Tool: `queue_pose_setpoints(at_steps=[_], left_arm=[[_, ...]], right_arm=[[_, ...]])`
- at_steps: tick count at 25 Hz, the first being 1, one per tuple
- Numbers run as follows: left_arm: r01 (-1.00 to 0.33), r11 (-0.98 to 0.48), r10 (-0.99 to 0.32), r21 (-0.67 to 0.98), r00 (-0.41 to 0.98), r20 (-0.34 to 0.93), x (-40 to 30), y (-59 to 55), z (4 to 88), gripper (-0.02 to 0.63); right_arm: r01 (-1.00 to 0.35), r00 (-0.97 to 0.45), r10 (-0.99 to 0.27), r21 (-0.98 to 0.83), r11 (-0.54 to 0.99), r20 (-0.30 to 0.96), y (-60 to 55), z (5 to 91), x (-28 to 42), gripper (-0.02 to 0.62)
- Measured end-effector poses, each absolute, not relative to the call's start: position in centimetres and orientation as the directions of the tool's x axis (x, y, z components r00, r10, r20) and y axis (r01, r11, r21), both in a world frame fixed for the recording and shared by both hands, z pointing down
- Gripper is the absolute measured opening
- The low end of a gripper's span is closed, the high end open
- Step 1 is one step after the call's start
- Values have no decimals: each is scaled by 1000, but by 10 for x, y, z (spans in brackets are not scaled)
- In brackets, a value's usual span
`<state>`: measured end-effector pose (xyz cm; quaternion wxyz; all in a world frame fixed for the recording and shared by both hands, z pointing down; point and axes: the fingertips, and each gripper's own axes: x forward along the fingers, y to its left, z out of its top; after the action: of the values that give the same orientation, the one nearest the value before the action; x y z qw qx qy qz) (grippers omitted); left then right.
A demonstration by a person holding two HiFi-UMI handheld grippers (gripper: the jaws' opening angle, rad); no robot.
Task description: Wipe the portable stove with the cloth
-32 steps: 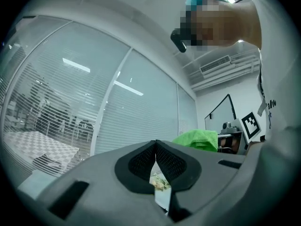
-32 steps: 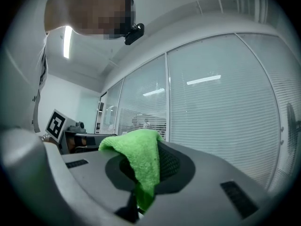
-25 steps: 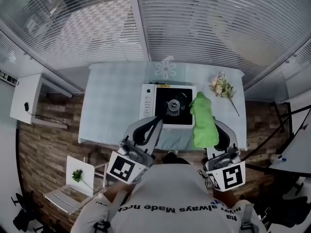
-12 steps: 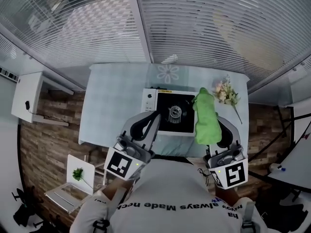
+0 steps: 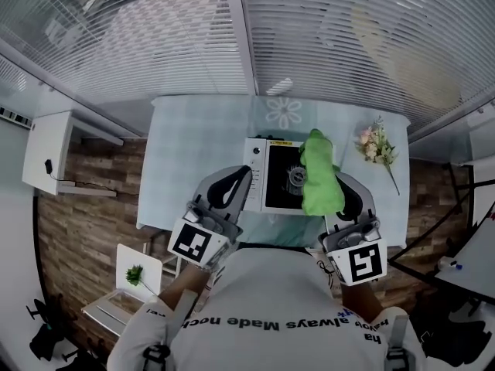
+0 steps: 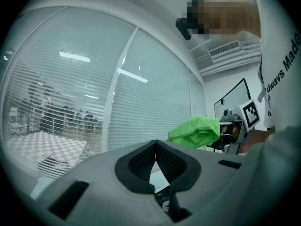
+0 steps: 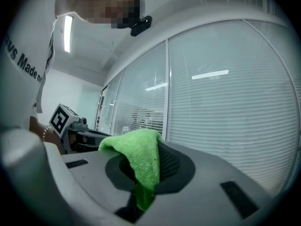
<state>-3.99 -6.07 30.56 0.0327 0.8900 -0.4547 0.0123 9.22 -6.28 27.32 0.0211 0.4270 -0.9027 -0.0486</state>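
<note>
Cloth [image 5: 319, 178] first: bright green, caught in the right gripper [image 7: 149, 166]. The right gripper view makes that plain, with the jaws clamped on a fold and the rest of the fabric flopped over one dark jaw pad. From the head view the same cloth hangs forward off that gripper and covers the right side of the portable stove [image 5: 280, 178]. Whether it touches the stove top, that view cannot settle.

Only the head view shows the stove at all: white body, black top, knob panel on its left, sitting toward the near edge of the pale table [image 5: 193, 161].

Left gripper [image 6: 155, 149] now. Its own view has the two dark pads pressed together at their tips, nothing between them. Past them the cloth sits off to the right, held up beside the other gripper's marker cube [image 6: 250, 114]. In the head view its tips lie at the stove's left edge, apart from the cloth.

Both gripper views tilt up at slatted blinds [image 7: 225, 102] behind glass. Flowers [image 5: 377, 144] lie at the table's right end, well apart from the stove.
</note>
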Motion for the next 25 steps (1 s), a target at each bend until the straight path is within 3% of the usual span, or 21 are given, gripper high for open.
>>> queue_pose_setpoints(at_steps=[3,8,14,25], left_arm=[[-820,-571,-814,42,572,103,-59,-71,337,12],[-820,-569,-806,59,570,157,-79,-81,383,12],[-816,-569,-775,100,573,265,-90,-87,453,12],[-801,-574,-683,170,583,440,-100,-83,575,12]], right_arm=[[-734,-662,-750,206,647,-7,-77,284,64,26],[-661,-651,-724,300,688,227,-95,347,31,26],[-572,-656,-698,415,708,288,-120,399,-15,26],[-302,-554,-630,575,761,544,-164,531,-69,26]])
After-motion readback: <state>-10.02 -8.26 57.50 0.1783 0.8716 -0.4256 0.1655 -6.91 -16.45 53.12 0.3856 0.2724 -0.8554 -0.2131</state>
